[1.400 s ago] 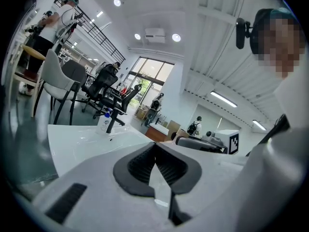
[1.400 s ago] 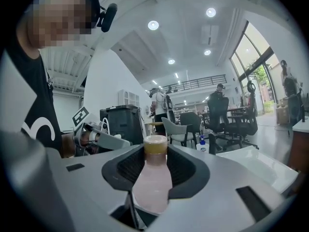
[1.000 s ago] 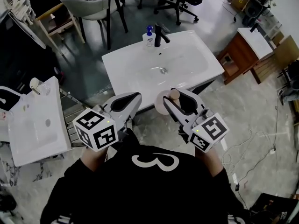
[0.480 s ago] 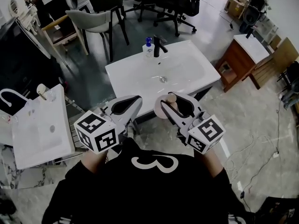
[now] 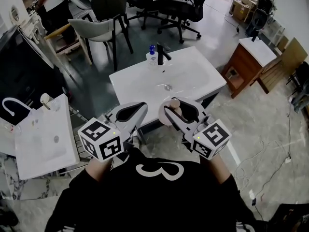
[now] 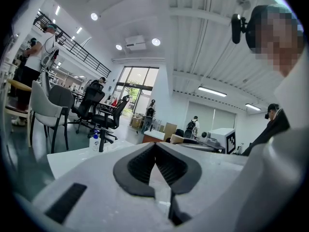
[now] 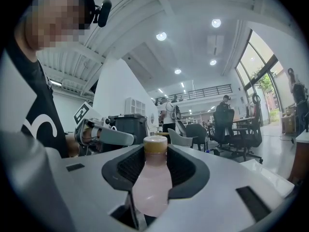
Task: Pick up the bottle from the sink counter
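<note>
My right gripper (image 5: pixel 177 111) (image 7: pixel 155 154) is shut on a pale pink bottle (image 7: pixel 151 182) with a tan cap (image 5: pixel 175 103), held upright between the dark pads in front of my chest. My left gripper (image 5: pixel 129 112) (image 6: pixel 155 151) is beside it, jaws shut with nothing between them. The white sink counter (image 5: pixel 193 79) lies ahead of both grippers, apart from them. At its back edge stand a black faucet (image 5: pixel 161 53) and a clear pump bottle with a blue top (image 5: pixel 151 54) (image 6: pixel 95 140).
A second white basin (image 5: pixel 46 134) sits on a rack at my left. A wooden cabinet (image 5: pixel 251 57) stands at the right. Chairs (image 5: pixel 104 18) crowd the floor behind the sink. Cables (image 5: pixel 270 153) run over the marble floor at the right. People stand in the distance.
The sink counter looks smaller and farther from both grippers than a second ago. The right gripper has kept hold of the pink bottle; the left has stayed shut.
</note>
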{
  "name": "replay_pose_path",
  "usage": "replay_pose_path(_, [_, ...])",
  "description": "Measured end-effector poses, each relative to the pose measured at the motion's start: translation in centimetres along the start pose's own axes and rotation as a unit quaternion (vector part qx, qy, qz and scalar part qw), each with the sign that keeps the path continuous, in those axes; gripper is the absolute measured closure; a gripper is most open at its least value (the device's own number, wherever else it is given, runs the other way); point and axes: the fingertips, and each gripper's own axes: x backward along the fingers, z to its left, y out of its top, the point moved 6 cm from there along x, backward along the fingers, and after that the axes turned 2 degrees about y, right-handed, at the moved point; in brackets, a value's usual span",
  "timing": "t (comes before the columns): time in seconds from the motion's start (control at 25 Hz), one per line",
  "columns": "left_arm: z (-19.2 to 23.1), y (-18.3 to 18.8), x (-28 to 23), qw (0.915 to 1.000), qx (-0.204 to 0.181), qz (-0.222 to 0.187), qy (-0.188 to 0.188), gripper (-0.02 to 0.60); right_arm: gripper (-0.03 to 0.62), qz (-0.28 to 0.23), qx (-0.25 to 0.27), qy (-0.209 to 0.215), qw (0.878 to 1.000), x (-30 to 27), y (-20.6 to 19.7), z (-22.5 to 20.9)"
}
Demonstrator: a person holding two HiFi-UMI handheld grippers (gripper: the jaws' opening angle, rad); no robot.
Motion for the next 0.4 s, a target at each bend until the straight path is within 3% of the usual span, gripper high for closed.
replay_pose_path(0.4, [-0.44, 0.33, -0.34, 1.0000, -0.004, 0.006, -0.007, 0.567, 0.450, -0.002, -0.003, -0.003, 1.000, 0.47, 0.26, -0.12])
